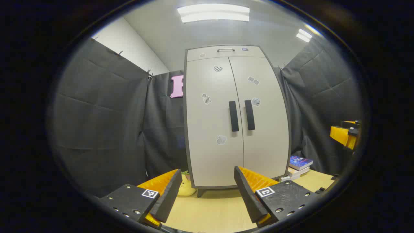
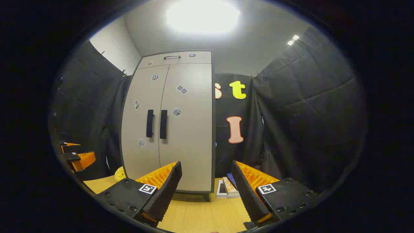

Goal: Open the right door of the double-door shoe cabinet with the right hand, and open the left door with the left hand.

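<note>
1. Left gripper (image 1: 207,194): fingers spread apart at the bottom of the left gripper view, holding nothing, above the light wooden tabletop (image 1: 210,212).
2. Right gripper (image 2: 207,191): fingers likewise apart and empty, low in the right gripper view.
3. Tall pale-grey double-door shoe cabinet (image 1: 236,123): centre frame, both doors closed. Left door's black vertical bar handle (image 1: 233,116) and right door's black vertical bar handle (image 1: 249,115) stand side by side at the seam.
4. Small stickers (image 1: 221,139) on the doors; any writing is too small to read.
5. Stack of books (image 1: 299,166) at the cabinet's lower right; titles illegible.
6. Yellow plush toy (image 1: 186,187) at its lower left foot.
</note>
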Tool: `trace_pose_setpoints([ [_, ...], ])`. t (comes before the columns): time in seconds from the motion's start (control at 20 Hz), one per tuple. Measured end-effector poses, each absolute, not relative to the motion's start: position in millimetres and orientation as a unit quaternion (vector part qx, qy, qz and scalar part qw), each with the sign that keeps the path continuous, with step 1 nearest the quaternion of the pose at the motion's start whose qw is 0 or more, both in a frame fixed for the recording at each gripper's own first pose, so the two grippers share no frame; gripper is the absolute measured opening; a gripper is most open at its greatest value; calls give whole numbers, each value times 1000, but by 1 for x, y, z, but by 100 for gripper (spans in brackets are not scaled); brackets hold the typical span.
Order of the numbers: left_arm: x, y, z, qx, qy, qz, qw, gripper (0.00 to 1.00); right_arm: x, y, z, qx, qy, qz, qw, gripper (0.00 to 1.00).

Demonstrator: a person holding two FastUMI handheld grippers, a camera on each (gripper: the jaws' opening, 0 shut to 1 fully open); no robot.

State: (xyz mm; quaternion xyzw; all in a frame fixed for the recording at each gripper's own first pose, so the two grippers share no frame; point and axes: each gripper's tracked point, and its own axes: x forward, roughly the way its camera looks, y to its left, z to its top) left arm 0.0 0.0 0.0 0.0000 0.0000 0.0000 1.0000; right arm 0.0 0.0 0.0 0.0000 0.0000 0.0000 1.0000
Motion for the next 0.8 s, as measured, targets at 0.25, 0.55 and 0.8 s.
trace_pose_setpoints([
  [0.25, 0, 1, 5, 4, -5, 1, 1000, 94, 1, 0, -1, 7, 1, 0, 1000, 97],
  [0.55, -1, 3, 6, 5, -5, 2, 1000, 94, 2, 0, -5, 13, 7, -1, 1000, 97],
  [0.8, -2, 5, 7, 7, -6, 2, 1000, 93, 0, 1, -5, 11, 7, -1, 1000, 97],
])
